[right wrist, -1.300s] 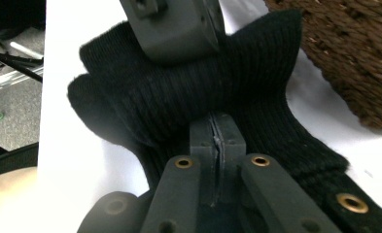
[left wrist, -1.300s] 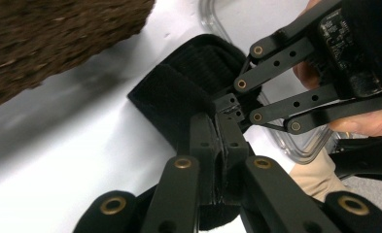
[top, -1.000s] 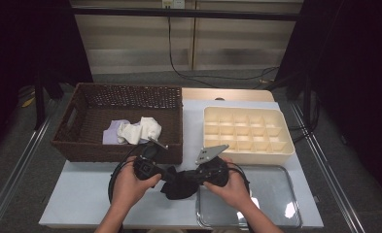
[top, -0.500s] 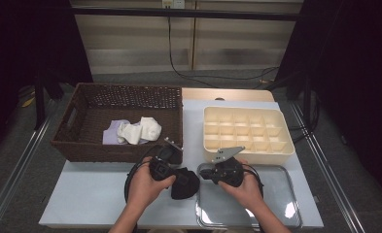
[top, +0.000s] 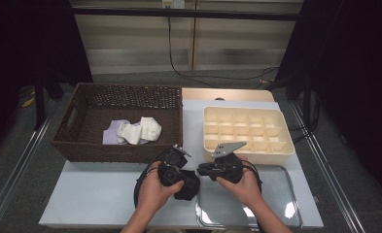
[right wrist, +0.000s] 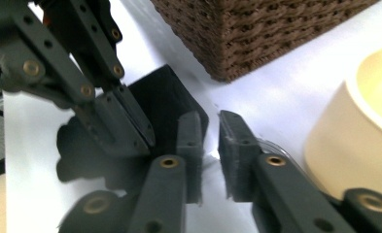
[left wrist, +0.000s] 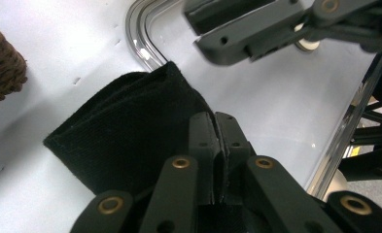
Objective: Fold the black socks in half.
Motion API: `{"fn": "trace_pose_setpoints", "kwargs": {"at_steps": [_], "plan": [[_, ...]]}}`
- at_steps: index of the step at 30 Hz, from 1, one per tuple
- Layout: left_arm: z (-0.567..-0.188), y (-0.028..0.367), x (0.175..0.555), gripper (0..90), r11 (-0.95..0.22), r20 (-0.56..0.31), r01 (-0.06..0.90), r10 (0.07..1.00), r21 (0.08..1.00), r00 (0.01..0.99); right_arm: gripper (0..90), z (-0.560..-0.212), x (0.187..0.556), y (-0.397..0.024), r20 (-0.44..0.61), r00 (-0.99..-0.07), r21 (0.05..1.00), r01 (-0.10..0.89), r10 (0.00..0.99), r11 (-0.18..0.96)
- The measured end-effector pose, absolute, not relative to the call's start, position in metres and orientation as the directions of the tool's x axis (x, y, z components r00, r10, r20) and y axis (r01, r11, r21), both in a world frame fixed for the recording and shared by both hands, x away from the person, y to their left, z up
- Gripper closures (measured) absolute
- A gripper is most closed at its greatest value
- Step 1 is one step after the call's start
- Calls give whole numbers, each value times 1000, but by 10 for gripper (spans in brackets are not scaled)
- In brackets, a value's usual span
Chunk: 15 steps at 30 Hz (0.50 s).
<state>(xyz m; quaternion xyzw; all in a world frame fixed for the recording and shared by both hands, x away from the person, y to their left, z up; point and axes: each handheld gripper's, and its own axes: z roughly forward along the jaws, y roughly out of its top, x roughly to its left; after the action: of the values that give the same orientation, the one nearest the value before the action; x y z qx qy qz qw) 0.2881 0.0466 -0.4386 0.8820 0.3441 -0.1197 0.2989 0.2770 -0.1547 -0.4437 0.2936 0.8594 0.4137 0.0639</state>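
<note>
I have a folded black cloth (left wrist: 130, 131) pinched in my left gripper (left wrist: 217, 145), its fingers (left wrist: 200, 141) pressed together on the near edge with only fabric between them. The cloth sits on the white surface (top: 96, 194) just in front of the wicker basket (top: 118, 145), its right edge at the rim of the metal tray (top: 276, 208). From my left fingers it fans away and to the left in the left gripper view, ending in a folded corner close to the tray's curved rim; its long axis looks to run along the front of the basket, though the fabric is too dark to be sure of the folds. My right gripper (right wrist: 209, 145) is just beside it on the tray side. Its fingers (right wrist: 237, 150) have just been opening and now stand slightly apart with nothing between them, the cloth's corner lying right at their tips and a little to the left in the right gripper view. So the left hand has the cloth, and the right would need only a short reach toward the left gripper to take the free corner. The cream divided box (top: 249, 131) stands behind my right hand, and the white and lilac cloths (top: 132, 131) lie in the basket.
</note>
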Motion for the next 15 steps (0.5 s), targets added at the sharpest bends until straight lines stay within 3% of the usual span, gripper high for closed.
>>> {"fn": "trace_pose_setpoints", "kwargs": {"at_steps": [9, 15], "plan": [[-441, 47, 284, 839, -563, -414, 678, 536, 474, 735, 716, -447, 283, -141, 193, -811, 745, 487, 552, 455], [-438, 48, 283, 798, -557, -420, 675, 529, 483, 737, 867, -459, 288, -136, 205, -815, 718, 501, 542, 483]]}}
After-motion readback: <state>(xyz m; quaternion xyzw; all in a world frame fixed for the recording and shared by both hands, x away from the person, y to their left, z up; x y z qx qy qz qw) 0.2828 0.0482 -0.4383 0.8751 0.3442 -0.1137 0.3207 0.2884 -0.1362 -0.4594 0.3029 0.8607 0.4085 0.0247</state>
